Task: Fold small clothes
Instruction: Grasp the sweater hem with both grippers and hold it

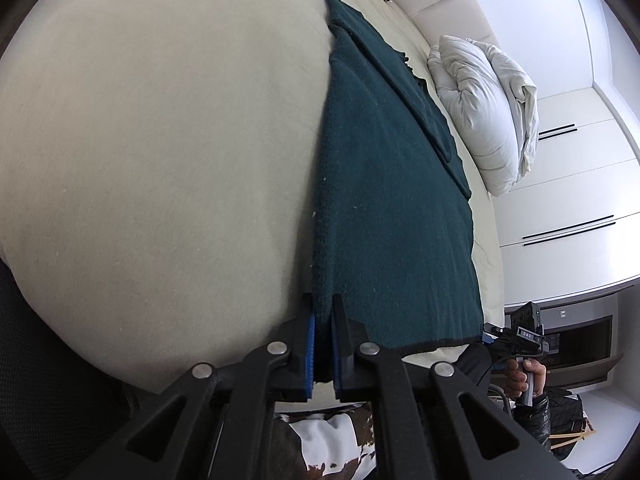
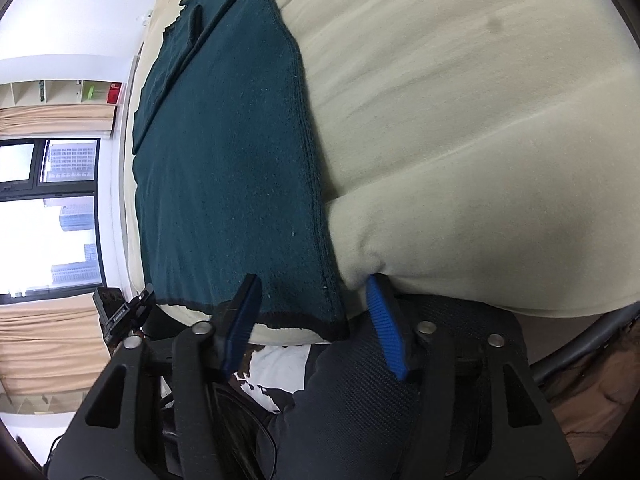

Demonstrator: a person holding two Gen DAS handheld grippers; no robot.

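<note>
The dark green garment (image 1: 392, 200) lies flat on the cream bed (image 1: 160, 140), stretched lengthwise away from you, its black-trimmed hem (image 2: 296, 320) at the near edge of the mattress and a sleeve or flap already laid over the far part. It looks like a soft knit: light, limp, a little fuzzy, so it should cling to the bed cover and to itself rather than slide. It will sag wherever you do not support it, so the corners of the hem are the places to take hold, with both layers pinched together.

Your left tool (image 1: 323, 354) is closed on the near left corner of the garment; the cloth runs down between the blue pads (image 1: 310, 354) and fills the narrow gap. Your right tool (image 2: 312, 322) straddles the near right corner with its jaws apart; the pads do not press the fabric, and one blue finger (image 2: 386, 324) digs into the bed cover beside the side seam. I judge you need that finger over onto the cloth before closing, or you will catch the bed cover too.

Beyond the garment, a white duvet (image 1: 488, 120) is bundled at the far side of the bed.
</note>
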